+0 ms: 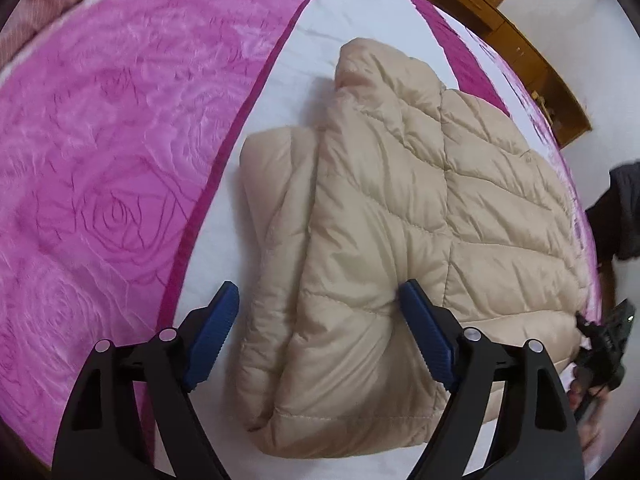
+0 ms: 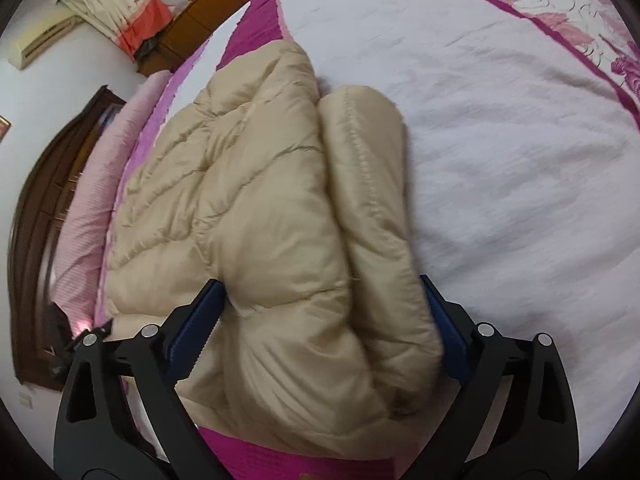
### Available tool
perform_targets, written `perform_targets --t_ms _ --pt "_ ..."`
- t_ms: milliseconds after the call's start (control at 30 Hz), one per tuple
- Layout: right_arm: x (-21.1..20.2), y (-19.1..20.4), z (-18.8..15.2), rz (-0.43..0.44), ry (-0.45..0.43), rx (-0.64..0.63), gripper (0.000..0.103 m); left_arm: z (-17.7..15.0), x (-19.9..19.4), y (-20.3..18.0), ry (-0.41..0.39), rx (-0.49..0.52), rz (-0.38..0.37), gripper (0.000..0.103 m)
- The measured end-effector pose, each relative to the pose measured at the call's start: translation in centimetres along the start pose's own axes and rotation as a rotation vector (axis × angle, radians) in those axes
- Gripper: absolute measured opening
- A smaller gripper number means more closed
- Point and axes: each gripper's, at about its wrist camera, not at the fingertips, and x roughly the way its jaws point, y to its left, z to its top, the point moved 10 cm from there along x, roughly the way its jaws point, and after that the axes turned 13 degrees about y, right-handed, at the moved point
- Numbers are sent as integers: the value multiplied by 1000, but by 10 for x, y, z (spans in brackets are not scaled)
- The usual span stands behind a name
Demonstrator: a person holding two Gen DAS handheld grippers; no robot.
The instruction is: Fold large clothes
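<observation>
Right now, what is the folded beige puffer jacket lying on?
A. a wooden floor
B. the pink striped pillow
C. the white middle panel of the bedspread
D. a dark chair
C: the beige puffer jacket lies folded on the white panel of the bedspread, with the pink rose-patterned section off to one side in the left wrist view.

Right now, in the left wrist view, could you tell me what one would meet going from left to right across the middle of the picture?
Pink rose-patterned blanket → white sheet → folded beige puffer jacket → a person's dark sleeve at the right edge.
</observation>
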Motion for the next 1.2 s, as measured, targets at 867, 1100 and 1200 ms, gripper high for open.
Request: perform_targets --t_ms 867,1100,1200 --pt "-92 -39 -62 49 -33 35 36 -95 -17 -88 92 241 -69 40" --pt "-96 -45 -66 -8 -40 15 59 -83 -42 -91 30 281 56 53" --pt "-101 -51 -63 -26 -36 3 71 -81 -62 -96 -24 342 102 63"
